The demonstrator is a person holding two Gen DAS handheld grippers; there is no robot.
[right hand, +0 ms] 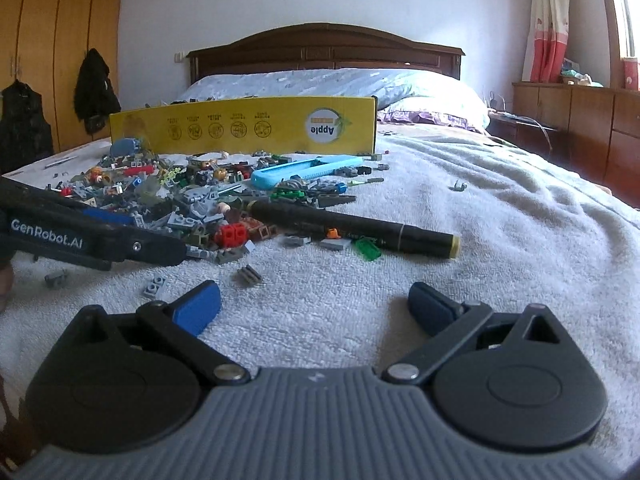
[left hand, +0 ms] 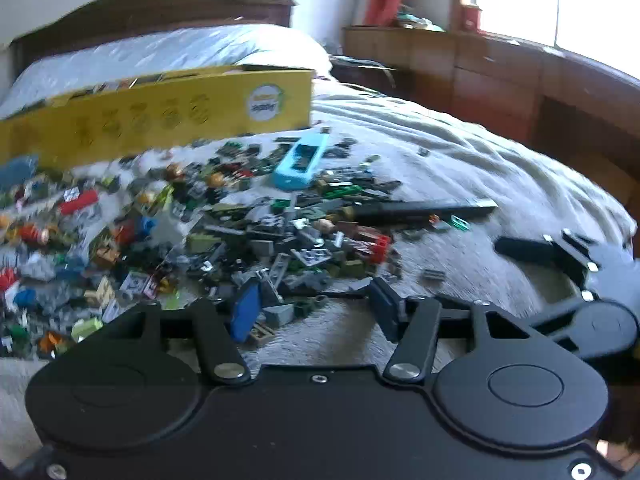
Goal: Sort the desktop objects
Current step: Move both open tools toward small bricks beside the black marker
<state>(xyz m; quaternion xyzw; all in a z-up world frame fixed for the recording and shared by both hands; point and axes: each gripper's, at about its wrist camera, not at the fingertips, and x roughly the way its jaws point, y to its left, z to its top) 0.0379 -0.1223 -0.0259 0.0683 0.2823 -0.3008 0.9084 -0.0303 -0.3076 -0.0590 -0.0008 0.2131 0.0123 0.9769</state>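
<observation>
You're at the pick-out step: left gripper [left hand: 316, 308] part-closed over loose toy bricks [left hand: 280, 256] but clamping nothing, right gripper [right hand: 314, 306] spread wide and empty, so next reach for the black marker [right hand: 352, 226]

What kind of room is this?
Most likely a bedroom: there is a bed with a wooden headboard, a pillow at its head, and a tall wardrobe by the wall.

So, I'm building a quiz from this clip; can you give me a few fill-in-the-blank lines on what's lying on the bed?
1. The open box behind the pile of bricks is ____ in colour.
2. The word printed upside down on that box is ____.
3. The black marker has a ____ end cap.
4. The long plastic case beside the bricks is light ____.

Missing words: yellow; Apple; yellow; blue
</observation>
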